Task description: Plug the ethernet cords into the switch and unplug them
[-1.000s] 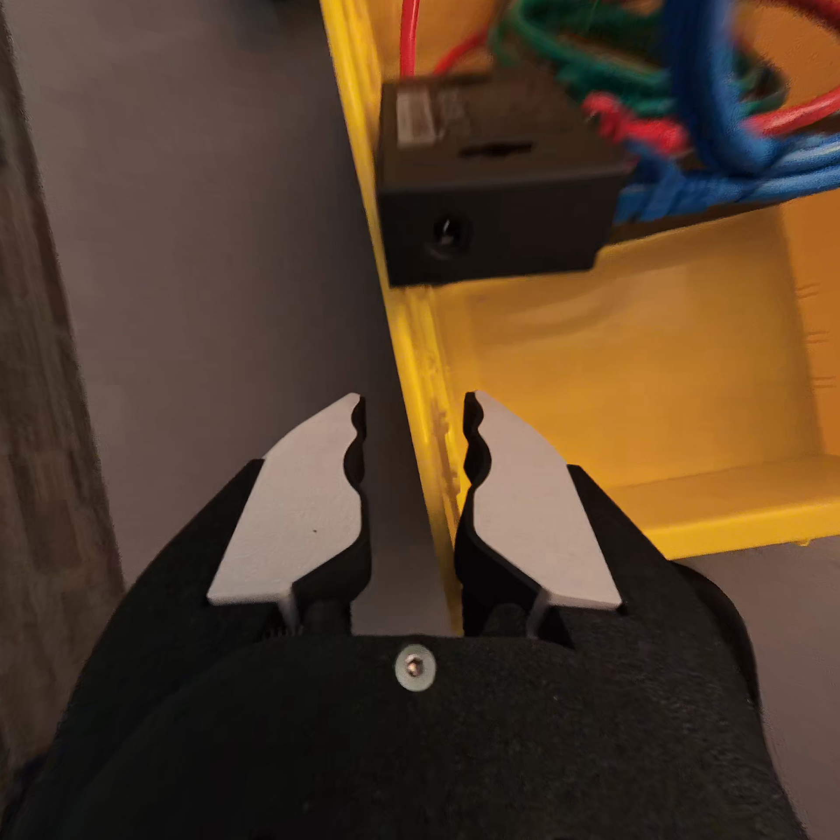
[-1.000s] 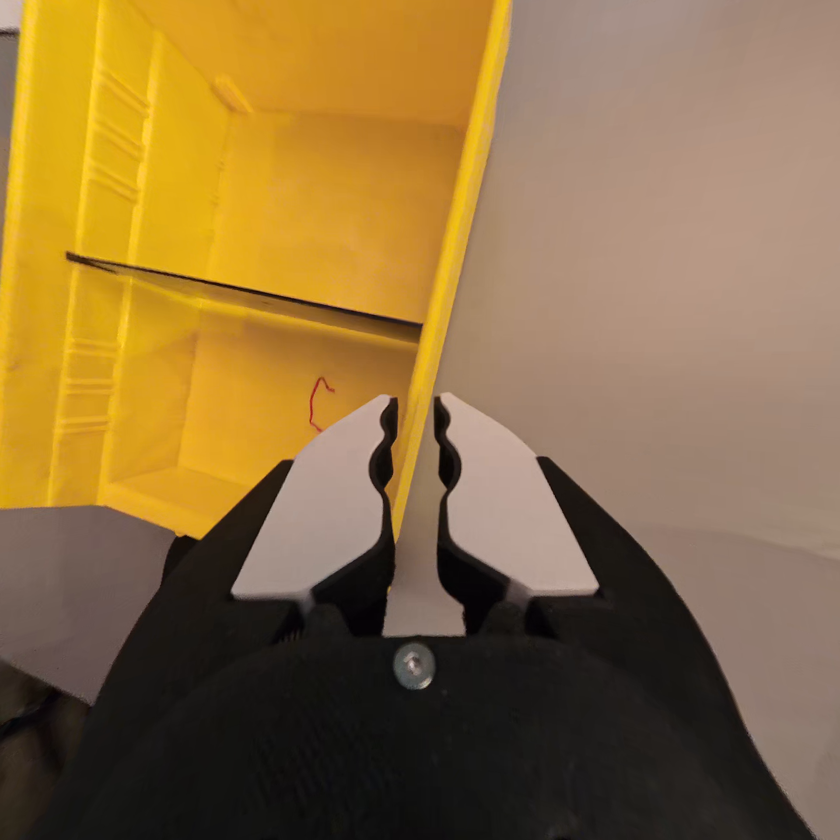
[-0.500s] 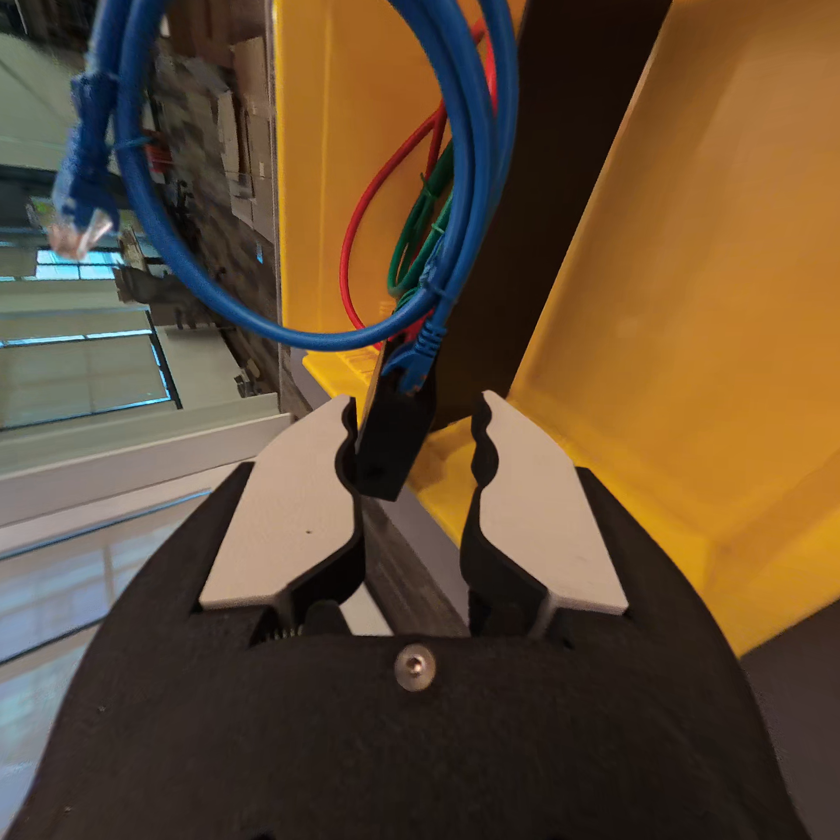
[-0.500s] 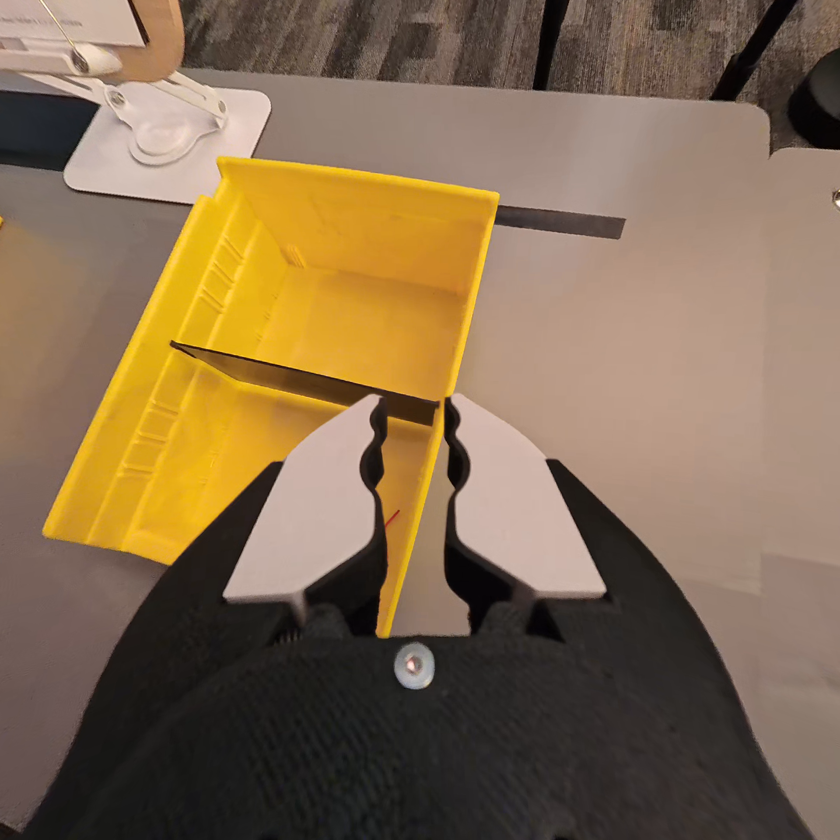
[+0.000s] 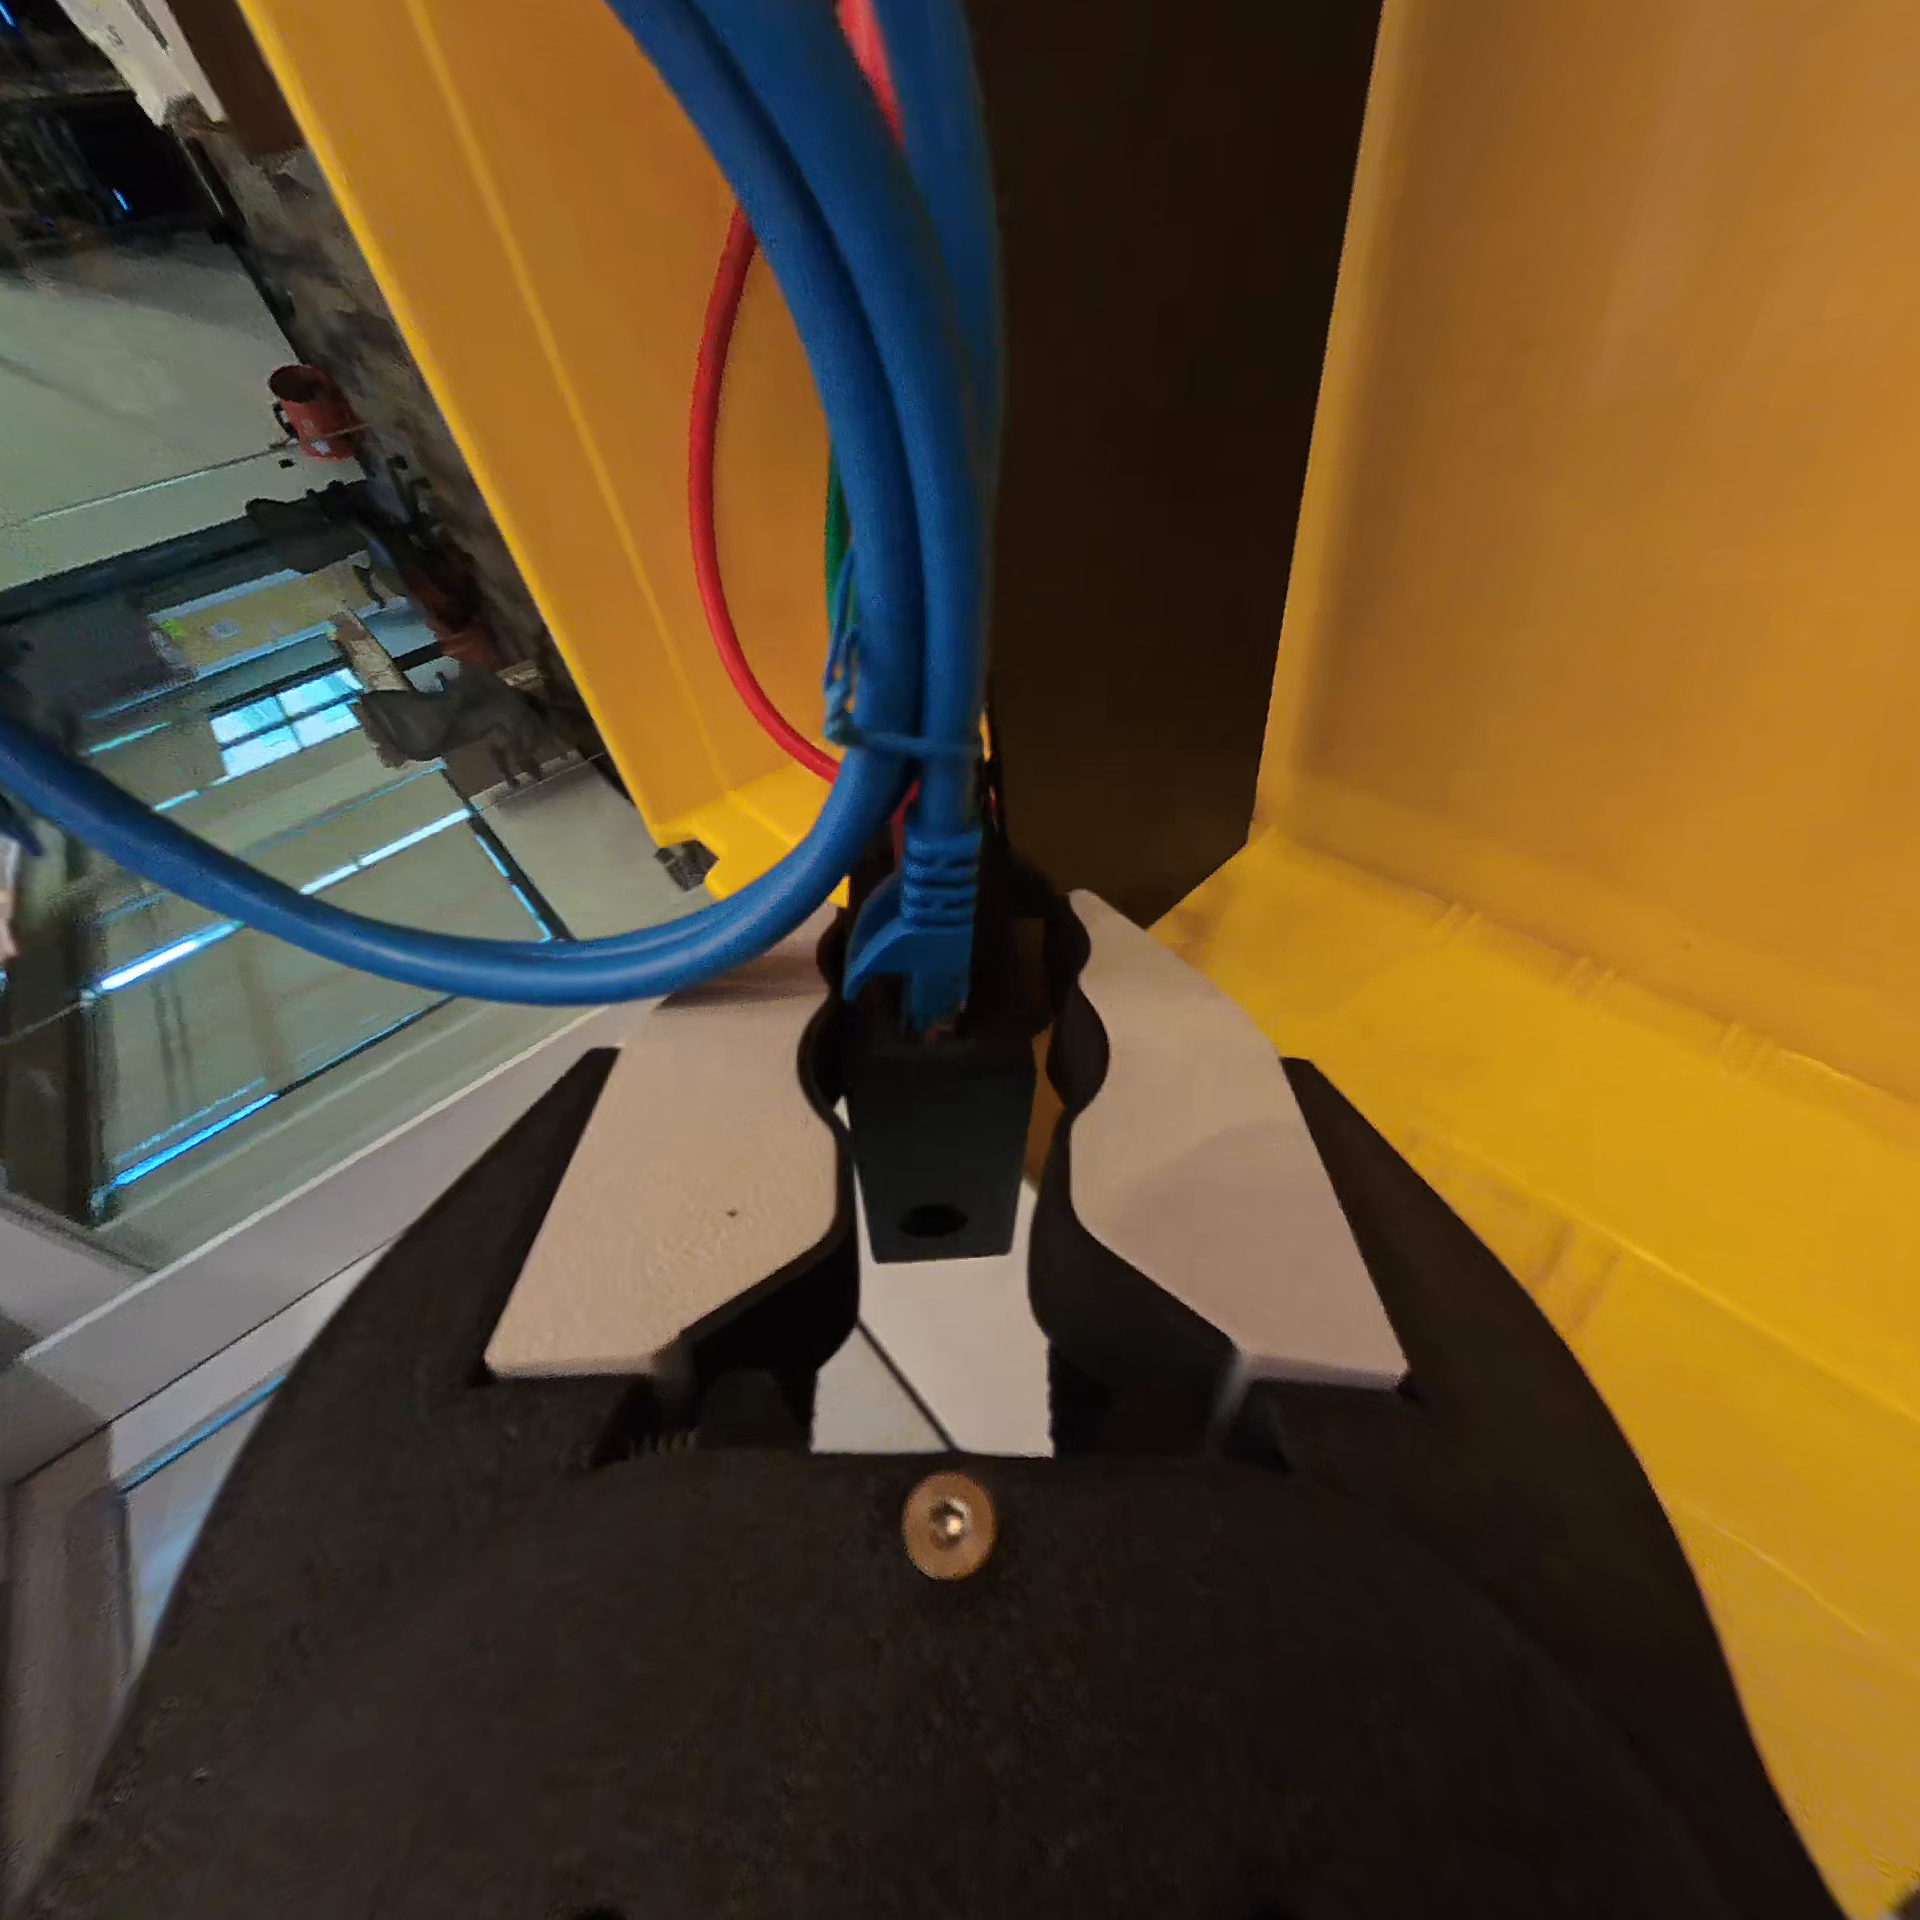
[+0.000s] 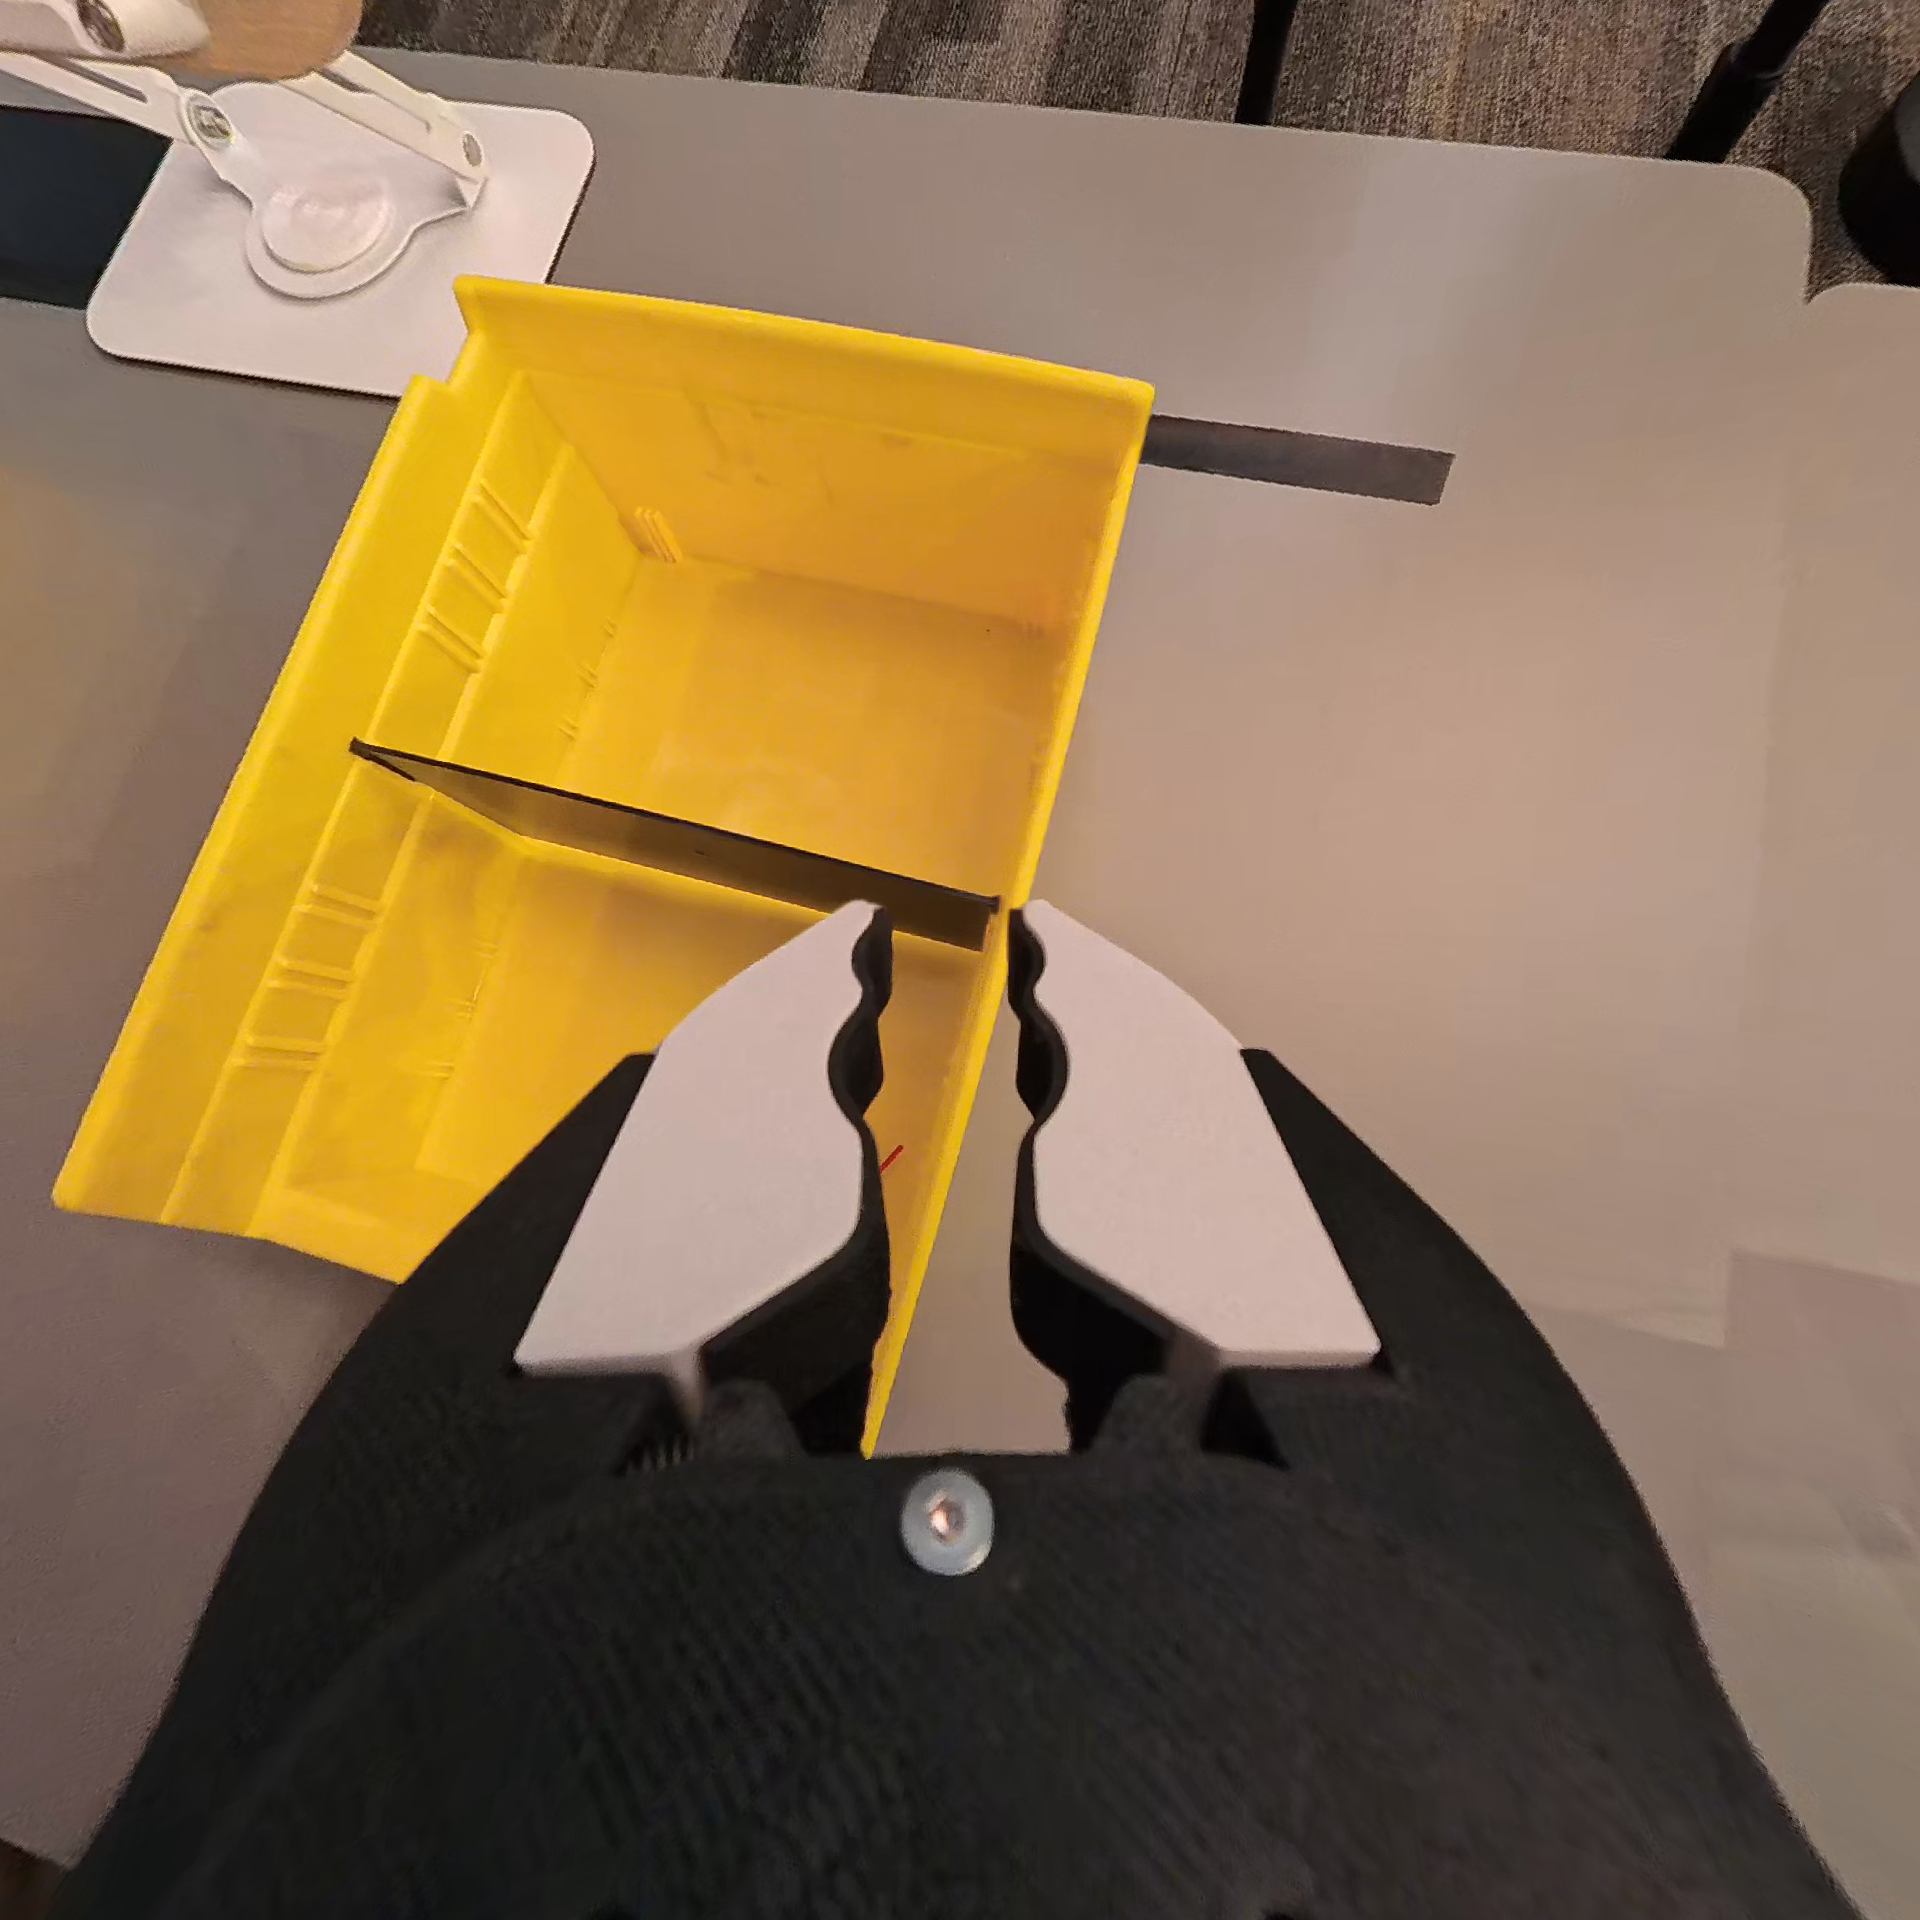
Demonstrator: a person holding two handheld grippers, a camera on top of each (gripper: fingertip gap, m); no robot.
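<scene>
In the left wrist view my left gripper (image 5: 951, 925) is shut on a small black switch (image 5: 940, 1143), which sits upright between the pads. A blue ethernet plug (image 5: 935, 904) is seated in its top. Blue cords (image 5: 831, 364), a red cord (image 5: 707, 468) and a green cord (image 5: 836, 520) hang bundled above it, in front of a yellow bin (image 5: 1558, 520) with a dark divider (image 5: 1143, 416). In the right wrist view my right gripper (image 6: 945, 914) is slightly open and holds nothing. Its jaws stand astride the right wall of a yellow bin (image 6: 1081, 644).
That bin rests on a grey table (image 6: 1455, 831). It has a black divider (image 6: 675, 831) and holds only a red scrap (image 6: 891, 1158). A white stand base (image 6: 343, 208) sits at the back left. A dark strip (image 6: 1299, 468) lies behind the bin. The grippers' ends are close to 70 cm from one another.
The switch now sits deeper between my left fingers, which have closed on both its sides. The right view has pulled back a little, showing more of the bin.
</scene>
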